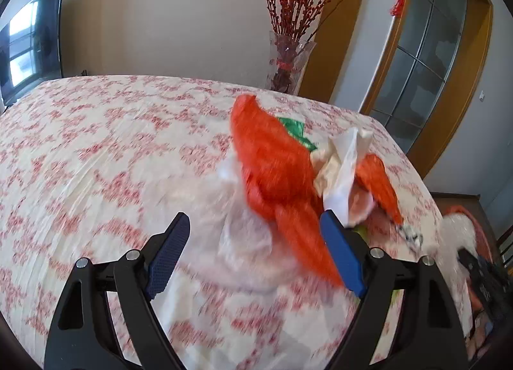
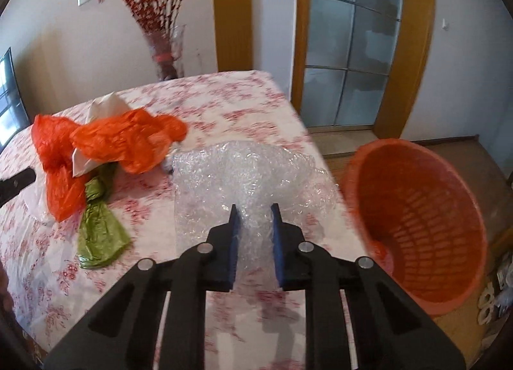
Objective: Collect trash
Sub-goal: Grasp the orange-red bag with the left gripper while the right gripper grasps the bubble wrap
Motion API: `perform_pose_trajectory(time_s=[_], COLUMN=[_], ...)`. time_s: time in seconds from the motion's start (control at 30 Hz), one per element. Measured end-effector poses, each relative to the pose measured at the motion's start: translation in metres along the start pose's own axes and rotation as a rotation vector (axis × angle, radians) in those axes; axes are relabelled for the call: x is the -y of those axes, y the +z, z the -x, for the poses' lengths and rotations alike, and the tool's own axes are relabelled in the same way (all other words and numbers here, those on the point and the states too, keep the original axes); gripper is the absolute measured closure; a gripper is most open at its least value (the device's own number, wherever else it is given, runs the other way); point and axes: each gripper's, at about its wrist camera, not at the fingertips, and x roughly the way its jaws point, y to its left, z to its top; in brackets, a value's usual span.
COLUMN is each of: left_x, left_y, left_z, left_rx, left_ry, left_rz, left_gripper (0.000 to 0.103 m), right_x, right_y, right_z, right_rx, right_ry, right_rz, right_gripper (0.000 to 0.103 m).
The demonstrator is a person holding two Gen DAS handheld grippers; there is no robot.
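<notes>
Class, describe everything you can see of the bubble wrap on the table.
The bubble wrap is a clear, crumpled plastic sheet, glossy with small air pockets. It lies spread on the floral tablecloth near the table's edge beside the orange basket. Its near end is bunched and pinched between the blue fingers of the right gripper. Its far edge touches the orange plastic bag.

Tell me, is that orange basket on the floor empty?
Seemingly empty: the orange basket shows only bare lattice wall inside; its very bottom is hidden.

White walls [image 2: 57, 49], wood-framed glass door [image 2: 352, 49], floral tablecloth [image 1: 96, 145], vase of red branches [image 1: 288, 62].
</notes>
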Motion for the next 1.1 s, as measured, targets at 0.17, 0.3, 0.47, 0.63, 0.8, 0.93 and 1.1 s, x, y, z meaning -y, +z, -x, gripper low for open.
perform_pose_trajectory(time_s=[0.17, 0.3, 0.47, 0.63, 0.8, 0.93, 1.1], left_x=[0.009, 0.014, 0.019, 0.019, 0.015, 0.011, 0.011], left_y=[0.017, 0.023, 0.025, 0.025, 0.029, 0.036, 0.045], left_z=[-0.024, -0.036, -0.043, -0.034, -0.021, -0.002, 0.022], left_rx=[-0.022, -0.033, -0.043, -0.016, 0.011, 0.044, 0.089], left_ry=[0.014, 0.028, 0.020, -0.004, -0.004, -0.007, -0.011], left_rz=[0.010, 0.003, -0.016, -0.029, -0.024, -0.017, -0.017], left_gripper=[0.021, 0.031, 0.056, 0.072, 0.073, 0.073, 0.073], right_x=[0.008, 0.012, 0.016, 0.016, 0.011, 0.007, 0.005], right_y=[-0.003, -0.008, -0.011, -0.011, -0.007, -0.002, 0.006], right_z=[0.003, 0.001, -0.002, 0.000, 0.007, 0.017, 0.035], right_rx=[0.006, -0.009, -0.023, -0.019, -0.003, 0.020, 0.059], right_ry=[-0.008, -0.009, -0.007, -0.003, 0.003, 0.006, 0.009], right_rz=[0.012, 0.008, -0.002, -0.005, -0.005, -0.002, -0.003], right_gripper=[0.084, 0.084, 0.084, 0.084, 0.084, 0.084, 0.084])
